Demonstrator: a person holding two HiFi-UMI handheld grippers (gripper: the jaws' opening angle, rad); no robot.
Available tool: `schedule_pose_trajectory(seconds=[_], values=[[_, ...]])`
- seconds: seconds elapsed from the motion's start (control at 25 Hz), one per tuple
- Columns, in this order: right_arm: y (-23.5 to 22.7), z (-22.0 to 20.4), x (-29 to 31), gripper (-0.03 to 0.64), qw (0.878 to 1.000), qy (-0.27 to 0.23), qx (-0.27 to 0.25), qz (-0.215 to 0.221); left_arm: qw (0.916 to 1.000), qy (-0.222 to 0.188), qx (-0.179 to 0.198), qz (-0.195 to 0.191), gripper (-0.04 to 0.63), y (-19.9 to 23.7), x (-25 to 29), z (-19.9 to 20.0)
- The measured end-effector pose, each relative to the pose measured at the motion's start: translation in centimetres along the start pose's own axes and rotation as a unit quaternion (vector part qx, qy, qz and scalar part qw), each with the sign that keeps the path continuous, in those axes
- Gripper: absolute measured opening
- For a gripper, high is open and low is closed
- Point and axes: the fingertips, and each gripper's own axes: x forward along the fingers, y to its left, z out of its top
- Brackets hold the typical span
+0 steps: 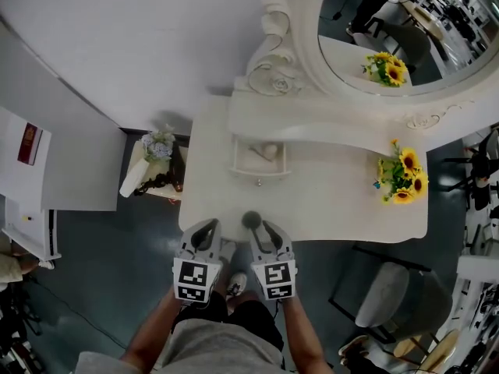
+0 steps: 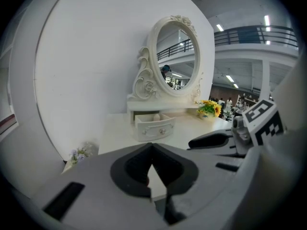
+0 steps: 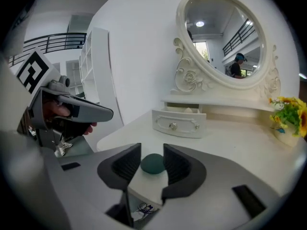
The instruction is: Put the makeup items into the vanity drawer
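Right gripper (image 3: 152, 152) jaws apart around dark green sponge (image 3: 153, 164), on white surface (image 3: 240, 140) before open drawer (image 3: 178, 122), left gripper (image 2: 152, 146) closed, empty

A white vanity corner in a big, strip-lit hall

A white vanity table (image 1: 327, 201) stands against a plain white wall (image 1: 117, 37), its carved oval mirror (image 1: 405, 45) reflecting desks and chairs further off. The floor (image 1: 117, 287) is dark blue-grey. A low side stand (image 1: 139, 179) with pale flowers sits just left of the table, a white cabinet (image 1: 47, 170) beyond it, and a grey chair (image 1: 390, 291) to the right. Sunflowers (image 1: 401, 176) brighten the tabletop. Ceiling strip lights (image 2: 266, 20) glow above a railed upper gallery (image 2: 254, 32).
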Motion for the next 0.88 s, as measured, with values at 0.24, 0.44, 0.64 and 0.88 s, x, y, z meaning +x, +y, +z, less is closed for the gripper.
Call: schedule_pose_trajectory(seconds=[0.24,0.44,0.64,0.88], values=[[0.7,-2.1,1.8,0.249,0.999,0.032,-0.005,0.016,1.0,0.008,-0.005,0.001,0.0,0.2,0.2,-1.1],[0.3,-3.7,2.6,0.264,0.998,0.058,-0.006,0.014,0.9998,0.017,-0.011,0.001,0.0,0.3,0.4,-2.1],[-0.1,-4.2,3.2,0.262,0.997,0.071,-0.022,0.007,0.9997,0.022,-0.013,0.002,0.0,0.6,0.7,-2.5],[0.3,-4.9,3.1,0.245,0.995,0.094,-0.032,0.013,0.9997,0.022,-0.013,-0.001,0.0,0.1,0.7,-2.6]])
